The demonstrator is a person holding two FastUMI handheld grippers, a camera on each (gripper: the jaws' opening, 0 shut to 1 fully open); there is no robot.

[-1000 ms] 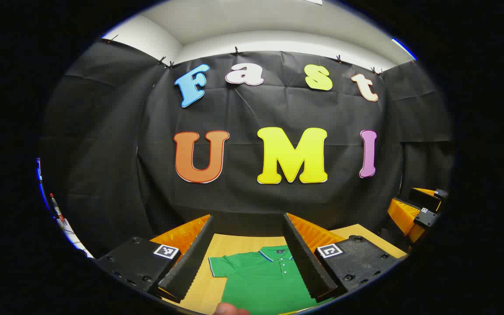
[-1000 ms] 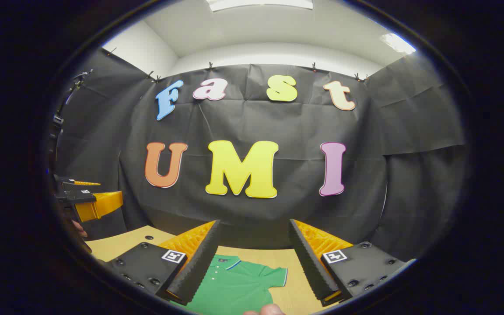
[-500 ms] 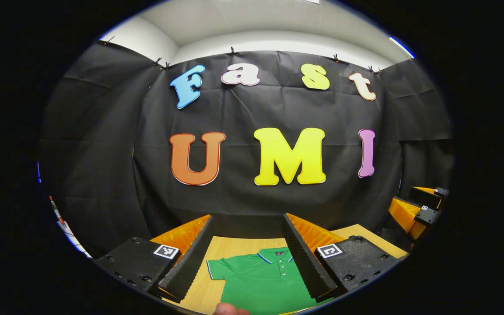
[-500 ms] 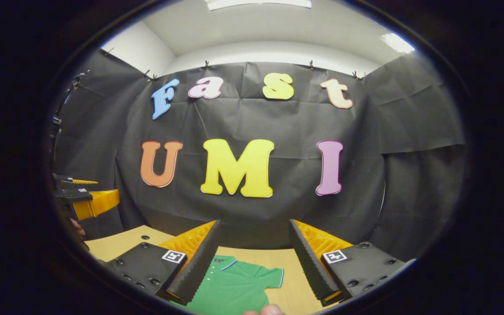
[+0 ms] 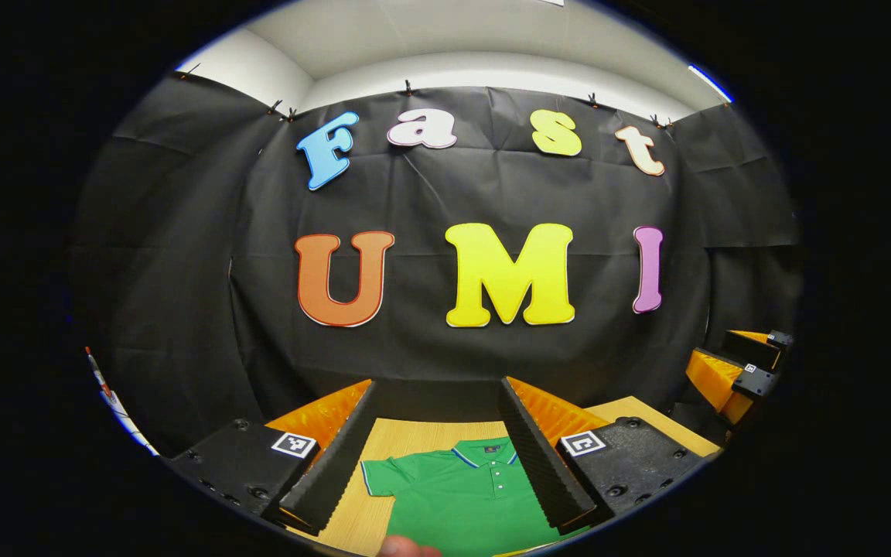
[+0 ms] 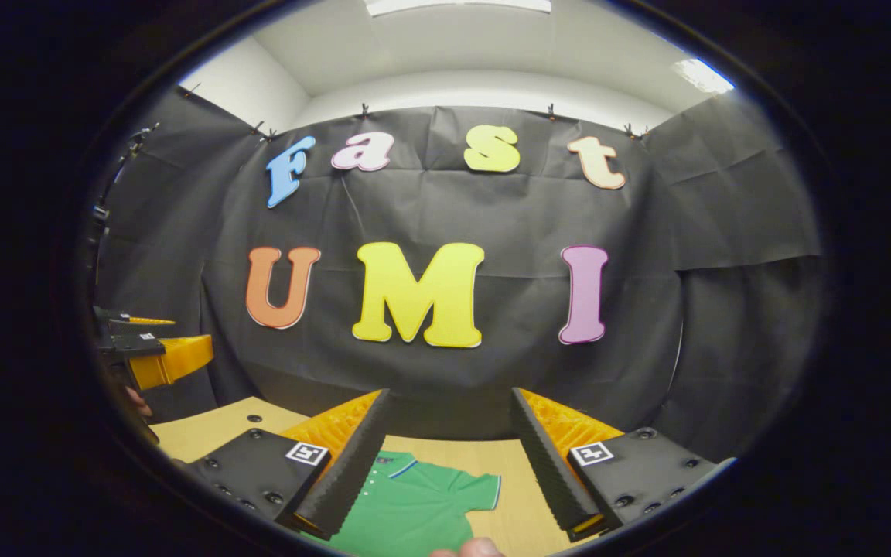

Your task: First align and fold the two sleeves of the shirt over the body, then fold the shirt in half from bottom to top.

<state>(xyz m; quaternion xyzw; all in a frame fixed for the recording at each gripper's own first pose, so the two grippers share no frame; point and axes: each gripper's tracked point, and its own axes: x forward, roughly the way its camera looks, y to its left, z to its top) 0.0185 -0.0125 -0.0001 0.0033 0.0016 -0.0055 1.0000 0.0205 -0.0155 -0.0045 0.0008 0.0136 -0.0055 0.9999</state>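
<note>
1. Lying flat on the wooden table point(image 5: 407, 433), the green shirt point(image 5: 461, 499) sits below and ahead of both grippers, collar toward the black cloth wall point(image 5: 182, 294), hem toward the person; its long axis runs away from the holder, and both sleeves are spread out, unfolded.
2. The left gripper point(image 5: 439, 452) hangs above the shirt with fingers spread wide, holding nothing; the shirt's left sleeve point(image 5: 377, 473) shows between them, close to the inner edge of the left finger.
3. The right gripper point(image 6: 449, 463) is likewise spread and empty, raised above the table; the right sleeve point(image 6: 476, 491) lies between its fingers.
4. Judging from this, each gripper is nearer its own sleeve, so each must drop down and forward to reach the sleeve's outer edge.
5. The left gripper view shows the collar and button placket plainly, plus the other gripper far right; the right gripper view shows bare table beyond the right sleeve and the left gripper at far left.
</note>
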